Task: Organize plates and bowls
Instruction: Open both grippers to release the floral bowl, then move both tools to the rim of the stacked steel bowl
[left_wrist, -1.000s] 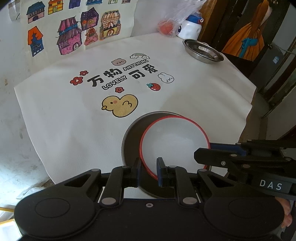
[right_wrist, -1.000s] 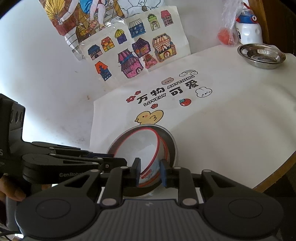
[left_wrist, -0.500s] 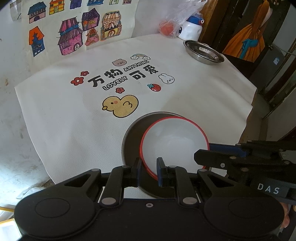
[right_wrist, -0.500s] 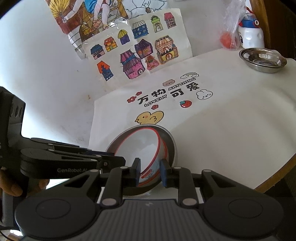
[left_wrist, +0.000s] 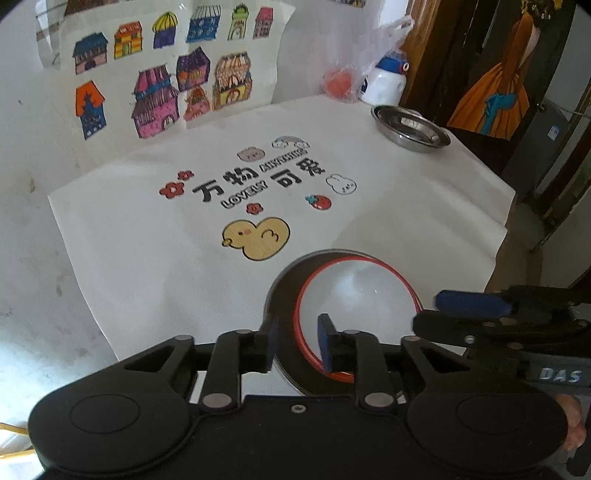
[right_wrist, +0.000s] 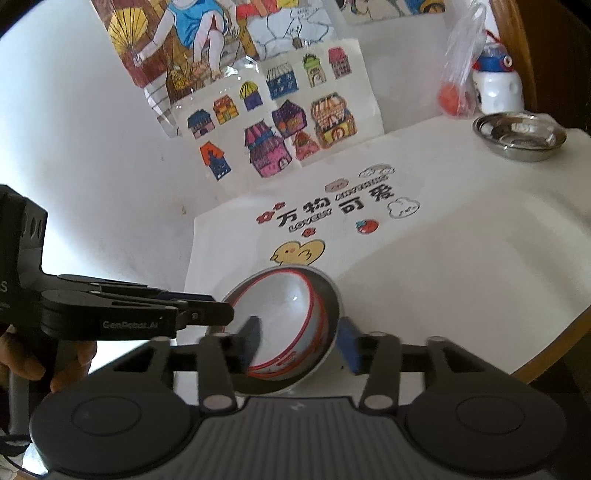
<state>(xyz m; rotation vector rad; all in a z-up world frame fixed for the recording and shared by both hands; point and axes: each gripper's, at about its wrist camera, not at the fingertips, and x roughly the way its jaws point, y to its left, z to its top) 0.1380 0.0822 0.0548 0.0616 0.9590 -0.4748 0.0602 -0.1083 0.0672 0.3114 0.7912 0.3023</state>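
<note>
Since the red-rimmed bowl (left_wrist: 354, 295) already sits inside the steel bowl (right_wrist: 328, 295) at the near edge of the counter (left_wrist: 424, 206), the step in hand is, by my reading, letting go cleanly and backing off. The left gripper (left_wrist: 298, 341) has its jaws apart, straddling the near rims of both bowls without pinching them. The right gripper (right_wrist: 301, 341) has its jaws wide, one inside the red-rimmed bowl and one outside the steel rim, gripping nothing. To do this well, lift each gripper straight up until the fingertips clear the rims before drawing back, so that no pad drags the nested pair toward the counter's edge. Take one gripper away at a time. A second steel dish (right_wrist: 521, 136) stands well apart at the far corner and likely comes next.
</note>
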